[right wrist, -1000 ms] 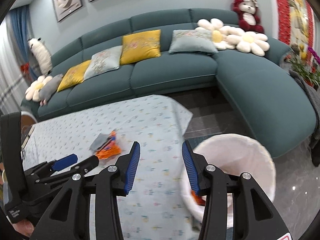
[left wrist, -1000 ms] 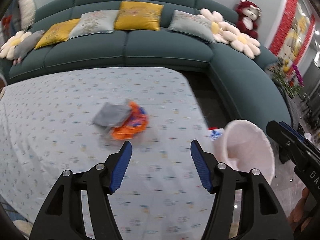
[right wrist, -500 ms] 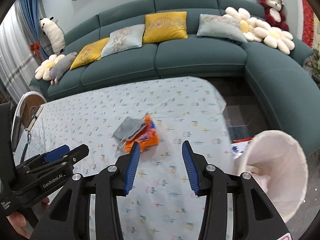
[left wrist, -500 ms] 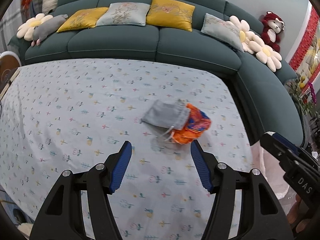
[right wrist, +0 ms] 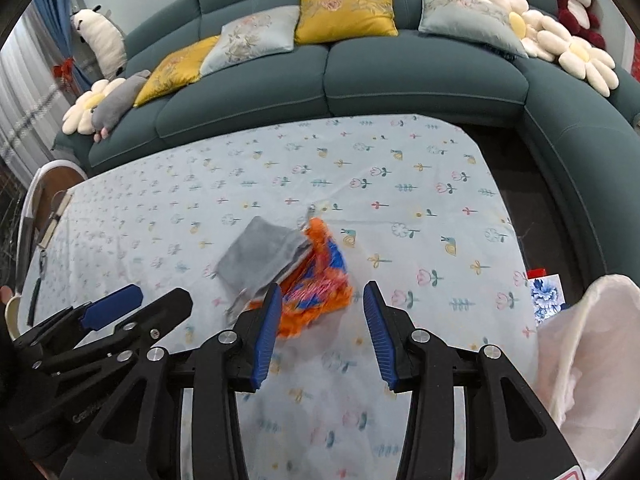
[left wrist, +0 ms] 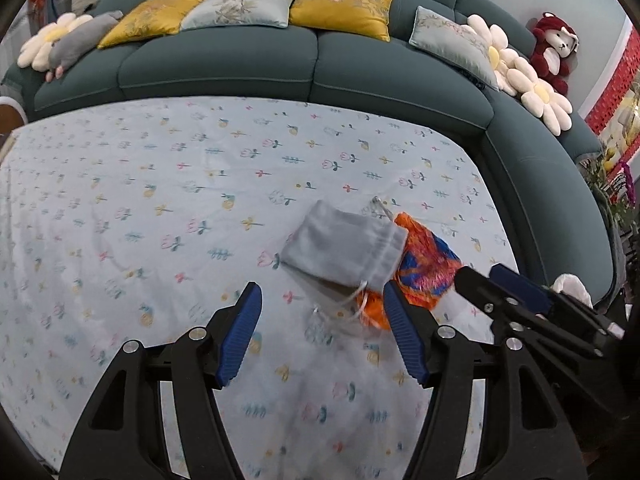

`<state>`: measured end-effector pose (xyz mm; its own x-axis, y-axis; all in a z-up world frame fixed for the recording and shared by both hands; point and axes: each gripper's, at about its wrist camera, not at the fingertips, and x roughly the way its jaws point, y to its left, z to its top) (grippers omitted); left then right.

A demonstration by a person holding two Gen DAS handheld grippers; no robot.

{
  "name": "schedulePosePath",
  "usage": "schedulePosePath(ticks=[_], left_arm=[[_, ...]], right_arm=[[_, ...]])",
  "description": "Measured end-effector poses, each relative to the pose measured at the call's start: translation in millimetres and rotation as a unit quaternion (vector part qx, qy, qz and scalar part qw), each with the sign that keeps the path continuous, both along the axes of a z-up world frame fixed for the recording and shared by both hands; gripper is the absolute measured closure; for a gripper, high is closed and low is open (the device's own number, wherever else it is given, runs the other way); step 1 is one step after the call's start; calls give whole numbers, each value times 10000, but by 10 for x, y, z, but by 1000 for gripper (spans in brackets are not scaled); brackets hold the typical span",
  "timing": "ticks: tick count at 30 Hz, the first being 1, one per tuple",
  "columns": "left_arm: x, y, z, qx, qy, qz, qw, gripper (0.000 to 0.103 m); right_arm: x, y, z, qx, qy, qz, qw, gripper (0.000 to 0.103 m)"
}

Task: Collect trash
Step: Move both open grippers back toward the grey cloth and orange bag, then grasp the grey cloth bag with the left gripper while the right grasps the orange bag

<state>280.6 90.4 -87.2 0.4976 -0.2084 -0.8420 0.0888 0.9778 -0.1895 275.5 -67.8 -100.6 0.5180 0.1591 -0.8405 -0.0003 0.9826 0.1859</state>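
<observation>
A grey drawstring pouch [left wrist: 344,254] [right wrist: 262,258] lies on the flowered tablecloth [left wrist: 160,200], partly over a crumpled orange and blue wrapper [left wrist: 424,270] [right wrist: 320,280]. A clear plastic scrap [left wrist: 336,312] sits under the pouch's near edge. My left gripper [left wrist: 320,312] hovers open just short of the pouch, nothing between its blue pads. My right gripper [right wrist: 318,312] is open too, its fingers straddling the near end of the wrapper without touching it. Each gripper shows in the other's view, the right one [left wrist: 516,292] beside the wrapper, the left one [right wrist: 120,312] left of the pouch.
A white-lined trash bin [right wrist: 592,352] stands off the table's right edge, with a small blue and white carton [right wrist: 546,298] on the dark floor beside it. A teal corner sofa [left wrist: 280,64] with cushions and plush toys wraps around the far and right sides.
Both grippers have swung left from the bin and come down toward the pouch and wrapper, which now look larger and nearer. Their jaw widths look unchanged.
</observation>
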Motion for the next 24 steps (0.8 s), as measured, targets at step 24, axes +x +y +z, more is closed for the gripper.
schedulePosePath(ticks=[24], left_arm=[[298,-618,-316,-292,321,-420,9982,27]], right_arm=[[70,-523,-260,52,39,-346,9994,91]])
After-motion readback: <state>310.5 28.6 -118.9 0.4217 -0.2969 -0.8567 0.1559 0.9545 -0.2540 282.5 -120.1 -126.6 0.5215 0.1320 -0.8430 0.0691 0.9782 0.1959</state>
